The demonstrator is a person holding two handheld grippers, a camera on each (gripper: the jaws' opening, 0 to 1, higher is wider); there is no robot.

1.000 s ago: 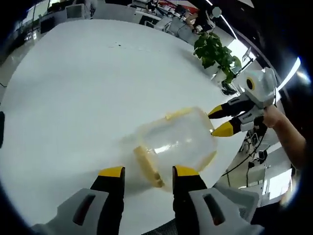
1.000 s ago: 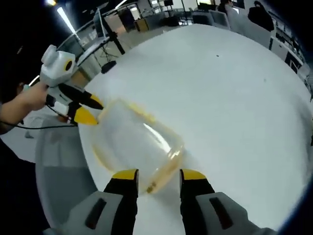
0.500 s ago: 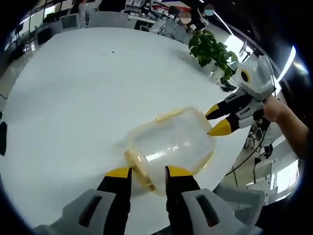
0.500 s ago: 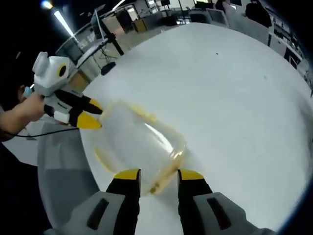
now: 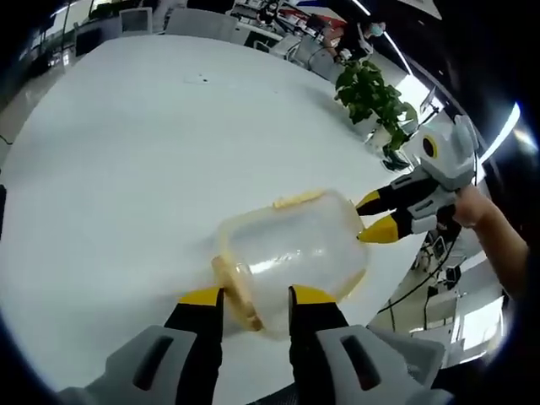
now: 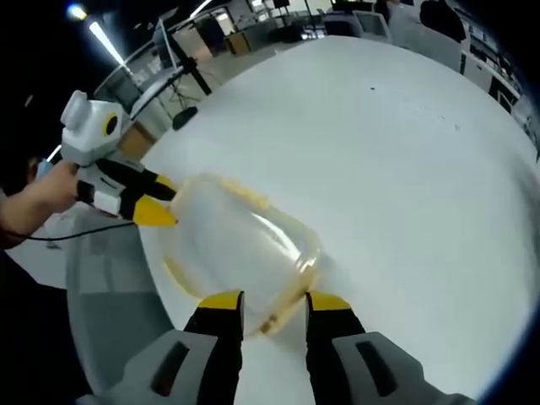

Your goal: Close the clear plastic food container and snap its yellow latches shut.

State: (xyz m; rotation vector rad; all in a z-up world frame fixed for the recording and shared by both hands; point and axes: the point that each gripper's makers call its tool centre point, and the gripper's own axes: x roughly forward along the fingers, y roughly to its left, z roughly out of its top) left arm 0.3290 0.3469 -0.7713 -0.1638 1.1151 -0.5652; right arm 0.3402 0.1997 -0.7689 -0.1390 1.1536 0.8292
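The clear plastic food container (image 5: 295,249) lies on its side on the white table (image 5: 126,143), near the table's edge. A yellow latch (image 5: 234,291) at its near end sits between the jaws of my left gripper (image 5: 256,297), which is shut on that end. A second yellow latch (image 5: 297,200) shows along the top side. The right gripper (image 5: 377,215) holds the far end. In the right gripper view the container (image 6: 236,245) runs away from my right gripper (image 6: 275,301), which is shut on the end with a yellow latch (image 6: 285,302). The left gripper (image 6: 159,199) is at the opposite end.
The table edge (image 6: 156,287) curves just beside the container, with grey floor (image 6: 101,304) below it. A potted plant (image 5: 371,89) stands beyond the table. Desks and chairs (image 6: 354,21) line the far side. A person's hand (image 5: 472,207) holds the right gripper.
Both pairs of jaws have narrowed around the container's ends, the left more than the right. The container has barely moved on the table.
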